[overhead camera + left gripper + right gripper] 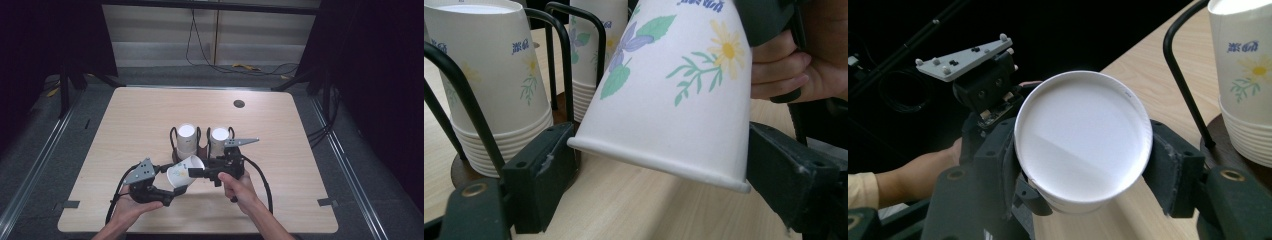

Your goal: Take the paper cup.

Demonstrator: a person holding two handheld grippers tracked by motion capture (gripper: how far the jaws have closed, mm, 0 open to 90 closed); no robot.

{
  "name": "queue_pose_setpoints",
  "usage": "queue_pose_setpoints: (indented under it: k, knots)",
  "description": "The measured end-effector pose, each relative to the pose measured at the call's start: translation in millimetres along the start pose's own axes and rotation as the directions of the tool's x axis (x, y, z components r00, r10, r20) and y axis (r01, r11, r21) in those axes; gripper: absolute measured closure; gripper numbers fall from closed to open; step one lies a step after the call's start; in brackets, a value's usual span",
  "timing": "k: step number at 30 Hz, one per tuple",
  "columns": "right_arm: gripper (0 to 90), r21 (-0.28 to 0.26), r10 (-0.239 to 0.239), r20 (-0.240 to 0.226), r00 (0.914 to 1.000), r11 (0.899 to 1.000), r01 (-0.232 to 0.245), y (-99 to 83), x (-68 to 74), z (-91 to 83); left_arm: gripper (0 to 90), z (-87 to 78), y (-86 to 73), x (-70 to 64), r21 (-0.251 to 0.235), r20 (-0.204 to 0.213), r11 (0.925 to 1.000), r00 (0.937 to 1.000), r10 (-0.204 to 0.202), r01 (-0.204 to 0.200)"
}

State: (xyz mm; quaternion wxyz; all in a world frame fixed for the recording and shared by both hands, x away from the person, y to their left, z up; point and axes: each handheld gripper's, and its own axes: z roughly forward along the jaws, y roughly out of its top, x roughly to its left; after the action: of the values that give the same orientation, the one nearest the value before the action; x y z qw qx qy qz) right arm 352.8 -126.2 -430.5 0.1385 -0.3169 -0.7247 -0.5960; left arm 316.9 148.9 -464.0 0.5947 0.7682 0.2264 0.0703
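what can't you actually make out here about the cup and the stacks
- Paper cup: its closed end is cut off by the top edge of the left gripper view.
- Cup stacks in the black wire holder: the count is too small to read in the high view; the left gripper view's rails cross them.
- Left gripper: jaw contact is hidden under the cup in the high view.
- Right gripper: its pads' contact lies behind the cup's base.
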Motion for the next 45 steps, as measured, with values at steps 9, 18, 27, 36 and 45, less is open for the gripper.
queue_pose_setpoints:
  k: [9, 18, 27, 36, 45]
  knots:
    - [37.7, -0.020, 0.006, -0.035, 0.9994, 1.000, -0.006, -3.4, -0.1, 0.3, 16.3, 0.5, 0.6, -1.8, -0.011, 0.018, 0.9999, 0.9998, -0.004, 0.005]
    - [37.7, -0.042, 0.004, -0.069, 0.9976, 0.999, -0.007, -3.6, 0.1, 0.1, 17.1, -2.4, 2.5, -2.0, -0.042, 0.031, 0.9989, 0.9993, -0.020, 0.021]
    - [37.7, -0.057, -0.007, -0.091, 0.9958, 0.998, 0.002, -4.1, 1.2, 1.3, 15.9, -4.8, 4.0, 2.0, -0.098, 0.086, 0.9908, 0.9926, -0.086, 0.094]
    - [37.6, -0.072, -0.012, -0.102, 0.9947, 0.997, 0.005, -4.1, 1.3, 1.7, 16.6, -6.4, 4.5, 3.9, -0.127, 0.107, 0.9821, 0.9863, -0.126, 0.139]
    - [37.0, -0.077, -0.013, -0.105, 0.9944, 0.997, 0.005, -3.7, -0.6, -0.4, 22.9, -7.1, 3.9, 4.3, -0.109, 0.126, 0.9874, 0.9870, -0.101, 0.115]
